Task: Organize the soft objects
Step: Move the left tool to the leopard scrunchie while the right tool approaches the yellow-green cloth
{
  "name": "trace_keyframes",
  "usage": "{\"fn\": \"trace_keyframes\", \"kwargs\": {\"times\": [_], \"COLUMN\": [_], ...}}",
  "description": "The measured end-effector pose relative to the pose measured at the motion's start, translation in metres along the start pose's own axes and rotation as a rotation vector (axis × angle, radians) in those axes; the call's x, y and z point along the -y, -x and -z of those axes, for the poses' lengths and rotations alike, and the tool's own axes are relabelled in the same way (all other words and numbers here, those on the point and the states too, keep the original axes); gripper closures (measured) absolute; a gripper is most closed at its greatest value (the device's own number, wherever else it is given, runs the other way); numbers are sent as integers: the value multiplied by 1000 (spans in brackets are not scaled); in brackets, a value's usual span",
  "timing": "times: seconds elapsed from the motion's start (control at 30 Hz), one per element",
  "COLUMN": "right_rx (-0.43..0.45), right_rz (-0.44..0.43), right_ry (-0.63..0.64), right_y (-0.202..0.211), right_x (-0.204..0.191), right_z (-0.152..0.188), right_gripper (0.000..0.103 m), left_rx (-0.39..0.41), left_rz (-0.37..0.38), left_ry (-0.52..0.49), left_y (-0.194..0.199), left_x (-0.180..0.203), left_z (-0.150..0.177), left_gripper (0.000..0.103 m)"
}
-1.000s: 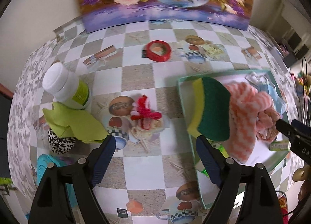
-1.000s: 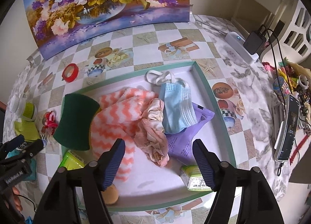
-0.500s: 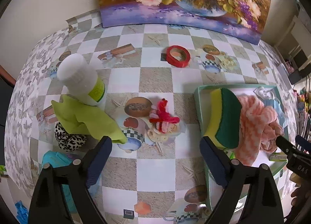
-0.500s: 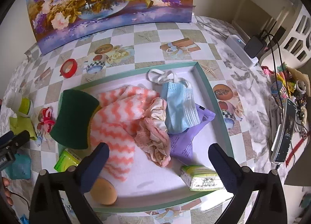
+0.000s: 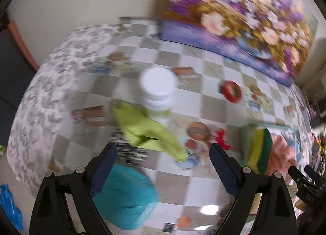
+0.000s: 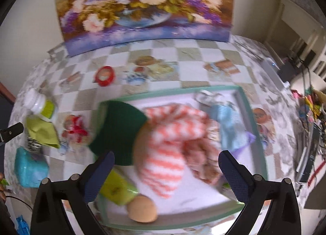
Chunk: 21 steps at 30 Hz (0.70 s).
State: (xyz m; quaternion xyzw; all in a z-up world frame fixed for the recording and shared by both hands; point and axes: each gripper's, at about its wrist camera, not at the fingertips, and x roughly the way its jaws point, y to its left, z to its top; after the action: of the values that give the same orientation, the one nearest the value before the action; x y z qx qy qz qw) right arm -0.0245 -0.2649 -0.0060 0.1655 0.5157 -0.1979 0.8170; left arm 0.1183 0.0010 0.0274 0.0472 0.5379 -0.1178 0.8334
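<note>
My left gripper (image 5: 163,165) is open and empty above the table's left part, over a lime green cloth (image 5: 146,131) that lies against a white bottle (image 5: 158,92). A leopard-print soft item (image 5: 130,151) lies under the cloth and a teal pouch (image 5: 124,194) sits nearer me. A red ribbon toy (image 5: 221,139) lies to the right. My right gripper (image 6: 166,165) is open and empty above a green-rimmed tray (image 6: 252,125) that holds a green-yellow sponge (image 6: 120,133), an orange zigzag cloth (image 6: 169,149), a pink cloth (image 6: 203,159) and a blue face mask (image 6: 230,129).
A red tape roll (image 6: 105,76) lies behind the tray. A flower painting (image 6: 142,7) leans on the wall. The tray also holds a green packet (image 6: 116,188) and a tan round puff (image 6: 142,209). A phone and cables (image 6: 307,151) lie at the table's right edge.
My left gripper has swung left, away from the tray, toward the green cloth and the bottle. My right gripper has shifted left and closer over the tray. Both views are blurred by motion.
</note>
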Motion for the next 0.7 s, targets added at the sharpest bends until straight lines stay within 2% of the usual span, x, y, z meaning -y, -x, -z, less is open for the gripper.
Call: {"fn": "trace_keyframes", "kwargs": {"times": [0.3,0.43,0.57,0.7], "right_rx": [11,2,-6,-10], "right_rz": [-94,-110,-123,-178], "right_ry": [107,154,174,191], "right_y": [-8,-15,-23,-29], "right_x": [-78,-105,-121,-139], "right_z": [0,0,-2,-3], "right_gripper": [0,0,0,0], "left_rx": [17,7,-20,-52], "left_rz": [-45,-70,-63,-45], "left_ry": [120,173,200,202], "left_y": [6,1,-10,-24], "left_x": [-68,-94,-109,-111], "left_z": [-2,-3,-5,-8], "left_gripper": [11,11,11,11]}}
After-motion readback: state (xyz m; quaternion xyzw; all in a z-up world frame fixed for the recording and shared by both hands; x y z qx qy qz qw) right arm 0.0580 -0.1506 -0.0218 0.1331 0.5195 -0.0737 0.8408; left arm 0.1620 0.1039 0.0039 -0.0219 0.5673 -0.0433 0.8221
